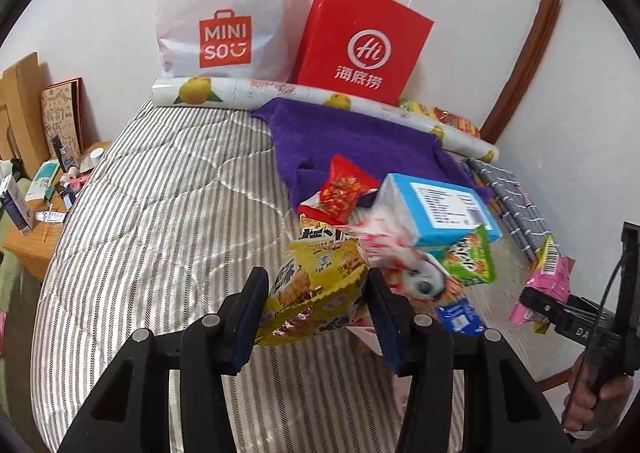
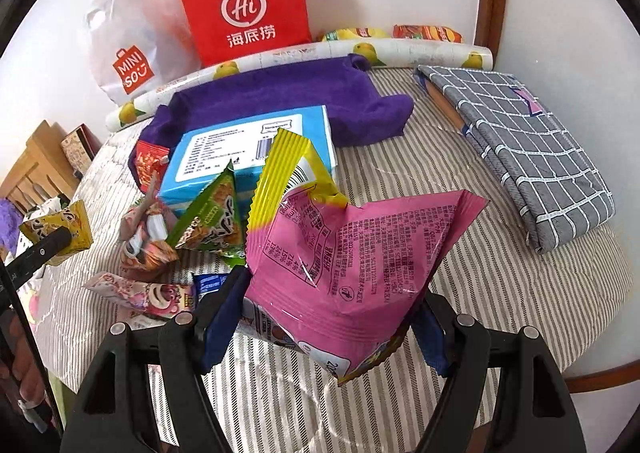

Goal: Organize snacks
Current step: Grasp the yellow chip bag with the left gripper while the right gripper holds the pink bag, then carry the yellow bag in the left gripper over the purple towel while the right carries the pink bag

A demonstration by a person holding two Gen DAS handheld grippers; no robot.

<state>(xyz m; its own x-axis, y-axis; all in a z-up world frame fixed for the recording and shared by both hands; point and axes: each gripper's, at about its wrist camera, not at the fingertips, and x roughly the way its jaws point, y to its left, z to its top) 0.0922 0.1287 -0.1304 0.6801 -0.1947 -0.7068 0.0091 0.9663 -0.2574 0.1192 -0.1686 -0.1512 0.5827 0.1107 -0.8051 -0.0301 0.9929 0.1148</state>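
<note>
Bed with grey-striped cover against white wall; wooden side surface at left, cluttered. Red paper bag, white Miniso bag, lemon-print roll at far edge; purple towel, grey checked cloth nearby. Snack heap mid-bed partly blurred, labels unreadable. Left gripper clamped on yellow snack packet, above bed. Right gripper clamped on pink snack bag, crinkled, yellow top edge, lifted off cover.
</note>
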